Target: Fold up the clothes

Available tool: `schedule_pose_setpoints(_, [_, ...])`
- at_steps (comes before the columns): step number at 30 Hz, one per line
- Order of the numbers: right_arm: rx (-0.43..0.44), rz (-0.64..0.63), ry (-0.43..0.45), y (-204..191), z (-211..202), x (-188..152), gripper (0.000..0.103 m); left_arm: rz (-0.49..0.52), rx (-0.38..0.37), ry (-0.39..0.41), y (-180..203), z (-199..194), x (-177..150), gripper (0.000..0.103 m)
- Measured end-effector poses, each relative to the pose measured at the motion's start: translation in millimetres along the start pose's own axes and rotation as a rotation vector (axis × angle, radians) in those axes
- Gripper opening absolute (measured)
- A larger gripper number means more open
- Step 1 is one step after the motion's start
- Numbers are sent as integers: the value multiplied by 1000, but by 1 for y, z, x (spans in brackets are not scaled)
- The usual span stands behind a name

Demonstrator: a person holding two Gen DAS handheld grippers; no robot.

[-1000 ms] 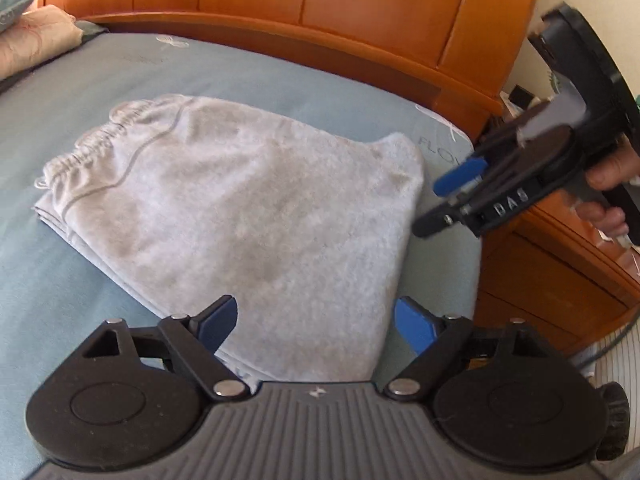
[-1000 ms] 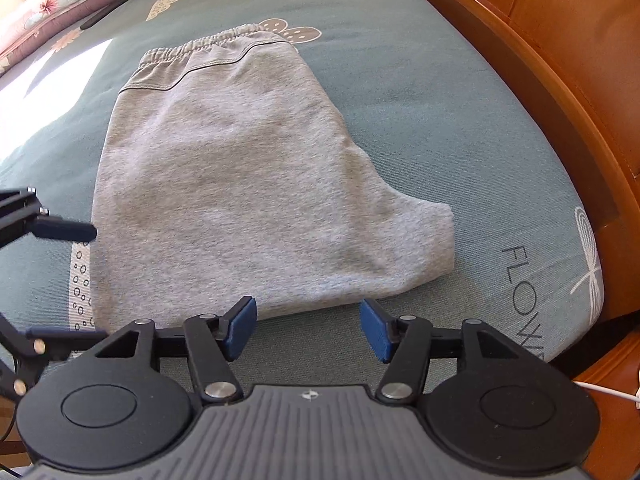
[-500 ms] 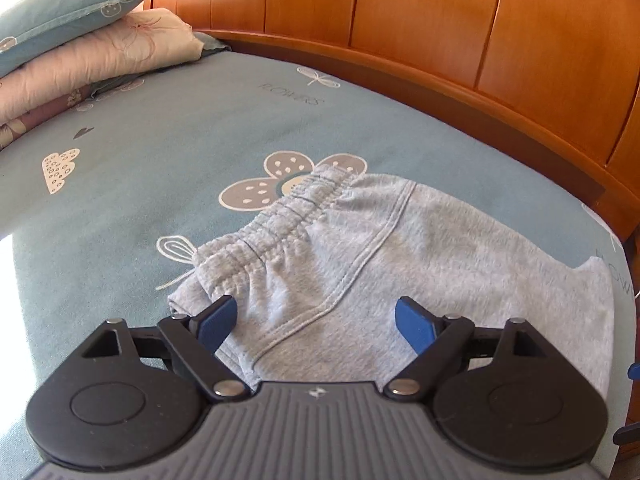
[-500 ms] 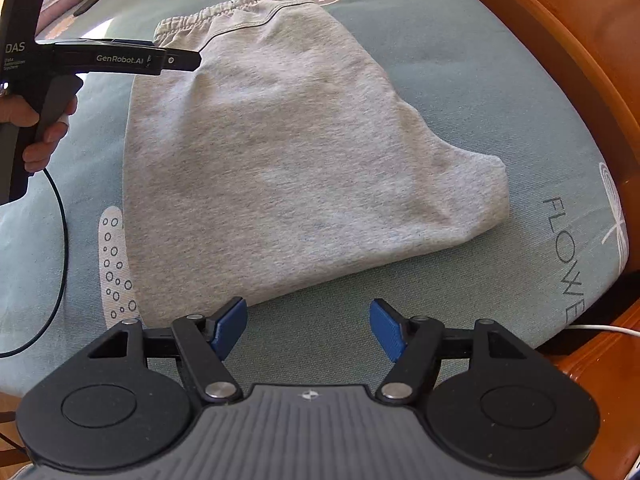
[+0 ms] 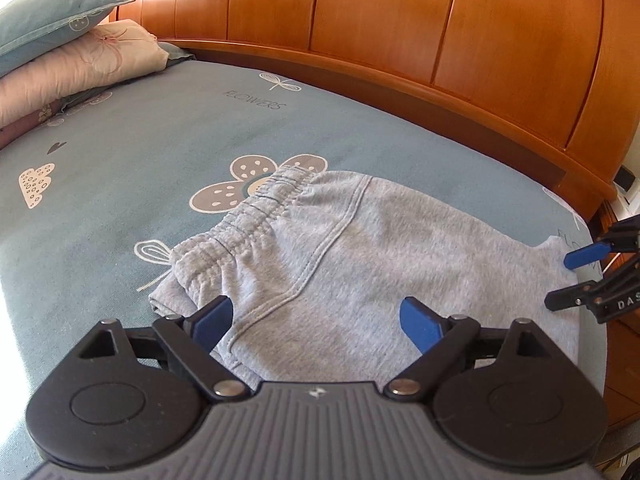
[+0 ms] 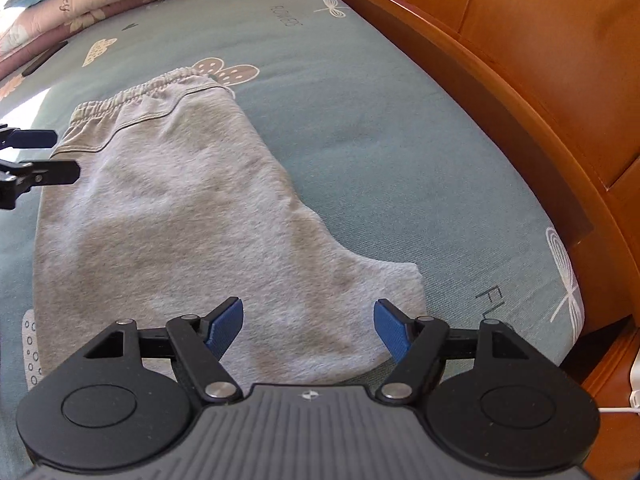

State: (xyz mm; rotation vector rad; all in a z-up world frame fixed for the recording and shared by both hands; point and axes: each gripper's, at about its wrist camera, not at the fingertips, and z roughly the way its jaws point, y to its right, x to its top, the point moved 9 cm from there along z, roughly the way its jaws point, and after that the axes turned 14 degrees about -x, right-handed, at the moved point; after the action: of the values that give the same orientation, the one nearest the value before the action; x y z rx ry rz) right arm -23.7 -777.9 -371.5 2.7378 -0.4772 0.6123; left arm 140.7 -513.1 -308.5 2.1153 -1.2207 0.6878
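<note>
So the left tongs [image 5: 316, 316] have swung over from the leg end to the waistband of the grey shorts [image 5: 360, 248] on the bed [image 5: 160, 140], jaws opening, nothing gripped. Right tongs [image 6: 308, 320] now hover open over the leg hem. Looks like both are lining up for another fold.

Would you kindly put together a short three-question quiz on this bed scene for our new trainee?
1. True or false: the grey fleece shorts lie folded in half on the blue-green patterned bedsheet.
2. Which end of the shorts is the left gripper over: A) the elastic waistband, B) the leg hem?
3. Fill in: the right gripper holds ____.

Key
1. True: one leg lies on the other.
2. A; the right gripper hovers at the leg hem.
3. Nothing; both grippers' jaws stand open, and the right one's are opening.
</note>
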Motion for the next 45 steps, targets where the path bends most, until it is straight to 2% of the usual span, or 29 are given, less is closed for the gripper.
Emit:
schedule_pose_setpoints(1, [9, 18, -24, 4, 7, -1, 77, 18, 3, -3, 2, 0, 0, 91])
schedule_pose_setpoints(4, [5, 26, 29, 9, -5, 6, 77, 64, -2, -12, 10, -1, 1, 91])
schedule_pose_setpoints(7, [-3, 5, 31, 8, 2, 8, 83, 81, -19, -4, 18, 1, 3, 91])
schedule_pose_setpoints(11, [-21, 2, -4, 8, 18, 8, 83, 84, 15, 20, 21, 2, 6, 91])
schedule_pose_setpoints(13, [2, 13, 34, 5, 4, 9, 83, 88, 26, 29, 23, 1, 7, 91])
schedule_pose_setpoints(19, [74, -102, 49, -36, -31, -32, 83, 87, 51, 18, 30, -1, 1, 91])
schedule_pose_setpoints(23, [85, -202, 20, -61, -26, -55, 83, 106, 116, 2, 32, -1, -6, 91])
schedule_pose_setpoints(26, [77, -199, 18, -62, -34, -61, 83, 117, 162, -16, 33, -2, -10, 91])
schedule_pose_setpoints(29, [101, -175, 49, -66, -49, -55, 83, 119, 176, 0, 37, -6, -10, 91])
schedule_pose_setpoints(32, [145, -217, 79, -85, -54, -50, 83, 106, 200, 23, 40, -11, -9, 93])
schedule_pose_setpoints(38, [147, -283, 14, -108, -48, -75, 83, 75, 272, 75, 40, -26, -11, 93])
schedule_pose_setpoints(42, [172, -285, 51, -112, -64, -79, 84, 48, 326, 87, 38, -41, -16, 93])
schedule_pose_setpoints(45, [194, -342, 88, -129, -68, -79, 84, 13, 368, 93, 37, -54, -20, 93])
